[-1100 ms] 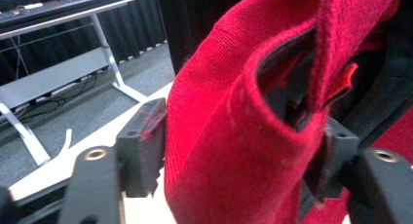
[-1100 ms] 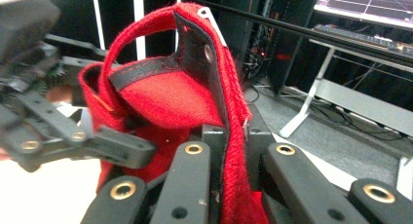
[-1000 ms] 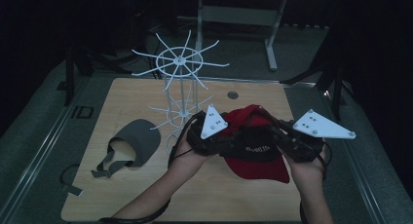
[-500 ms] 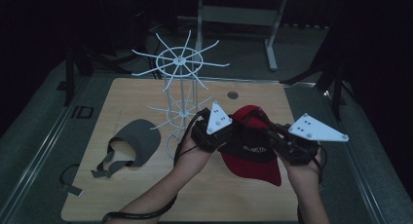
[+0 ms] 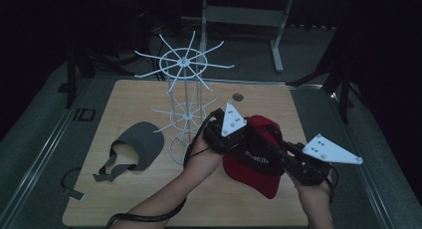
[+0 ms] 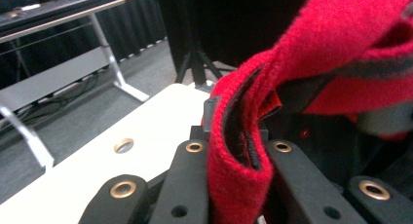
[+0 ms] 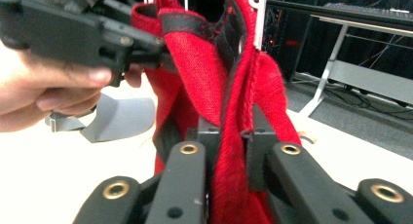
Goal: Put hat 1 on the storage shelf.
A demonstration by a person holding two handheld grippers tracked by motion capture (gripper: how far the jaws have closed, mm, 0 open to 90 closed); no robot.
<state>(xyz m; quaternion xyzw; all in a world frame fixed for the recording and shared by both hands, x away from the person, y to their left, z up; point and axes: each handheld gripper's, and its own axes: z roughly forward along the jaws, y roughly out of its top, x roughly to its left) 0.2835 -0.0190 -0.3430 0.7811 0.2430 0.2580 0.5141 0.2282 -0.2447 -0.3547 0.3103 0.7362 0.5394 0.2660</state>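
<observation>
1. Red cap (image 5: 259, 159) held up off the table (image 5: 149, 89) between both claws, over the right half near the front edge.
2. Left claw (image 6: 238, 151) clamped on the cap's rim band, fabric pinched tight between the jaws.
3. Right claw (image 7: 229, 151) gripping the cap's rim fabric on the opposite side; jaws just eased slightly wider, fabric between them, pads touching it.
4. White wire rack (image 5: 185, 104) standing near the table's back edge, just left of the left claw.
5. Grey visor (image 5: 134, 147) lying flat toward the left edge, well apart from the cap.
6. Small round hole (image 5: 238, 96) in the table near the back edge.
</observation>
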